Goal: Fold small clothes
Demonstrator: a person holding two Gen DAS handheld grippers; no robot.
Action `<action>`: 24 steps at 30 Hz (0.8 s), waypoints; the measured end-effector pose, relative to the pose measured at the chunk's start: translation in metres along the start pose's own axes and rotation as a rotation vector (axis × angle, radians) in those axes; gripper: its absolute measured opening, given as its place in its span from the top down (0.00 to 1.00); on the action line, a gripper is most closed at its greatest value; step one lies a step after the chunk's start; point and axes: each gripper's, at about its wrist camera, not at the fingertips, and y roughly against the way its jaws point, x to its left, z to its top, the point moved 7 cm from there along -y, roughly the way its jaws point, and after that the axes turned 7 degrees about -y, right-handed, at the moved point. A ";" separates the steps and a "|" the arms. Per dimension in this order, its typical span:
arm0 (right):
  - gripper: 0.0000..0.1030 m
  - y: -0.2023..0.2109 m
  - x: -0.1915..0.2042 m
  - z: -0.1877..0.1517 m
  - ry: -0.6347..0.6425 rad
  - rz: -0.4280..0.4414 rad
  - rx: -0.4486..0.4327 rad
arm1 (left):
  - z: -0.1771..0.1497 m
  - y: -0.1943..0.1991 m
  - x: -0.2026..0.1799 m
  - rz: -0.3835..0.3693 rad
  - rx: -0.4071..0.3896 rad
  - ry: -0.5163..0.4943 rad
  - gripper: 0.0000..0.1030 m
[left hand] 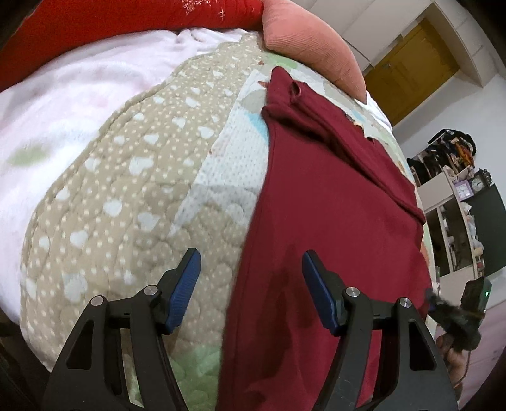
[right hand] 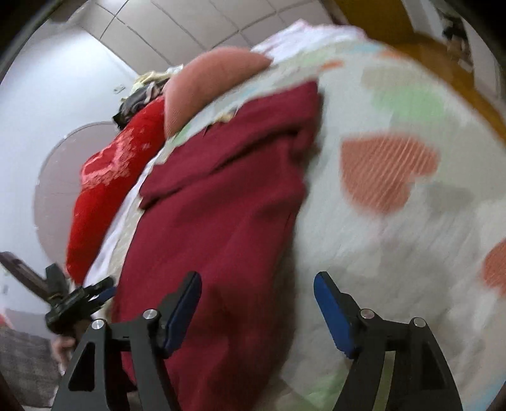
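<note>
A dark red garment (left hand: 319,205) lies flat on the bed, with a folded-over flap along its upper right side. My left gripper (left hand: 251,254) hovers open over the garment's near left edge, one finger above the quilt and the other above the cloth, holding nothing. In the right wrist view the same garment (right hand: 221,205) stretches away, blurred. My right gripper (right hand: 257,278) stands open over its near right edge with nothing between its pads. Each view catches the other gripper at its edge: the right one (left hand: 465,309) and the left one (right hand: 79,303).
A beige quilt with pale hearts (left hand: 110,196) and a white bedspread with coloured hearts (right hand: 395,221) cover the bed. A salmon pillow (left hand: 310,41), a red blanket (left hand: 126,19) and a pale pink fleece (left hand: 63,110) lie at the far end. Shelves (left hand: 452,215) stand beyond the bed's right side.
</note>
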 end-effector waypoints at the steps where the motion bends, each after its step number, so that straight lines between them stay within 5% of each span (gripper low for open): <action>1: 0.87 -0.005 0.000 -0.007 0.029 -0.031 0.010 | -0.002 0.002 -0.002 -0.004 0.000 -0.008 0.35; 2: 0.94 -0.002 0.003 -0.014 0.091 -0.095 -0.007 | -0.005 0.006 -0.005 -0.015 0.004 -0.018 0.35; 6: 0.93 0.029 0.011 -0.020 0.171 -0.149 -0.073 | -0.020 0.016 -0.009 -0.029 0.015 -0.044 0.35; 9: 0.93 0.016 -0.011 -0.028 0.161 -0.239 -0.019 | -0.031 0.016 -0.008 -0.036 0.029 -0.050 0.35; 12: 0.85 0.026 -0.015 -0.033 0.099 -0.162 -0.036 | -0.039 0.024 -0.010 -0.058 0.038 -0.063 0.35; 15: 0.44 0.042 -0.013 -0.041 0.066 -0.071 -0.037 | -0.048 0.026 -0.009 -0.059 0.061 -0.082 0.35; 24: 0.41 0.045 -0.005 -0.101 0.093 0.053 0.070 | -0.079 0.029 -0.020 -0.088 0.112 -0.136 0.33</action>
